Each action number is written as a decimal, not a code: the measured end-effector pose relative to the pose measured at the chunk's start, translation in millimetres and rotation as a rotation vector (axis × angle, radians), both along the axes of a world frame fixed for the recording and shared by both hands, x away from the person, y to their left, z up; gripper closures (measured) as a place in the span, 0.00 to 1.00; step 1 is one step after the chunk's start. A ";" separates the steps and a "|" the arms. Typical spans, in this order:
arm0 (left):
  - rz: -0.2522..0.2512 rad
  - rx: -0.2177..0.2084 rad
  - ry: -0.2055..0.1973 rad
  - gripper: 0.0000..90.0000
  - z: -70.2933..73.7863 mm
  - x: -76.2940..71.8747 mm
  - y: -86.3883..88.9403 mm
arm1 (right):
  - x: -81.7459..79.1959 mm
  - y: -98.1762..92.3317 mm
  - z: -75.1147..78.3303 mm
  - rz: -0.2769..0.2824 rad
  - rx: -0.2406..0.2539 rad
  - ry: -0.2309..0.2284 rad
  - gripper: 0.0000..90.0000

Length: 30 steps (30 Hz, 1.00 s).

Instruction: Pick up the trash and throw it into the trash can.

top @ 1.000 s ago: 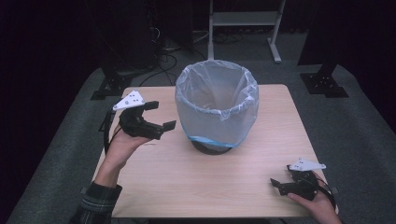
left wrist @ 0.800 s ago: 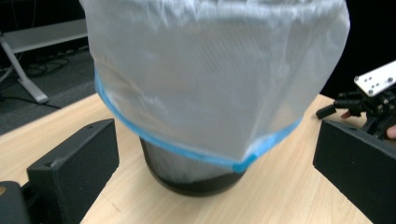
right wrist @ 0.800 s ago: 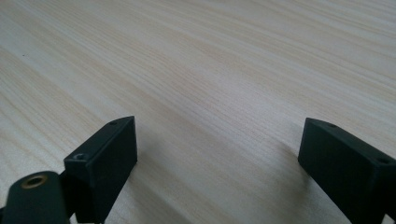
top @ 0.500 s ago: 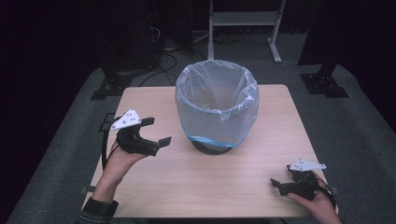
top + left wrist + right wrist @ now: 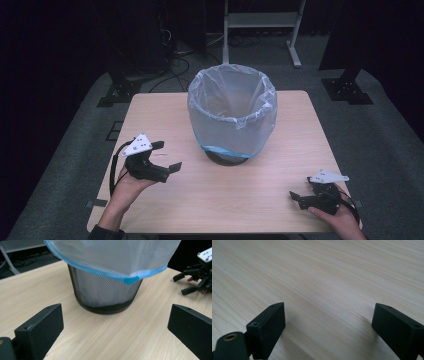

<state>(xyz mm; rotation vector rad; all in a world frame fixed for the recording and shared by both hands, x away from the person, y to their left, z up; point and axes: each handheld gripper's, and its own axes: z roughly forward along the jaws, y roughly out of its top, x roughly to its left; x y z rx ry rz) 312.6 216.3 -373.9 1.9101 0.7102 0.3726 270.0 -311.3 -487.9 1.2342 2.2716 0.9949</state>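
Observation:
A black mesh wastebasket (image 5: 231, 120) lined with a clear bag with a blue drawstring stands at the middle of the wooden table (image 5: 280, 210). My left gripper (image 5: 166, 155) is held open above the table's left side, pointing toward the basket, nothing between its jaws. Its own view looks at the basket's base (image 5: 105, 295) and the bag's blue hem (image 5: 130, 279), with the other gripper (image 5: 197, 275) far right. My right gripper (image 5: 296, 196) rests low at the table's front right corner, open and empty, over bare wood (image 5: 324, 290).
Dark floor surrounds the table. A white metal stand (image 5: 260, 20) is behind it, and black equipment bases (image 5: 347, 85) sit at the back right and back left, with cables on the floor.
My left gripper has drawn back toward the front left of the table and come lower, away from the basket. The right gripper has stayed put.

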 end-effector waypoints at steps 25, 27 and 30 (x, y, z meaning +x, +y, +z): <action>0.034 0.076 0.074 0.00 -61.5 -26.8 13.1 | -0.4 0.1 0.0 -0.003 -0.001 -0.002 0.11; 0.038 0.096 0.072 0.00 -66.7 -29.5 12.8 | -0.9 0.2 0.0 -0.004 -0.001 -0.001 0.11; 0.050 0.137 0.074 0.00 -76.7 -32.6 13.7 | -1.0 0.2 0.0 -0.003 0.000 -0.001 0.11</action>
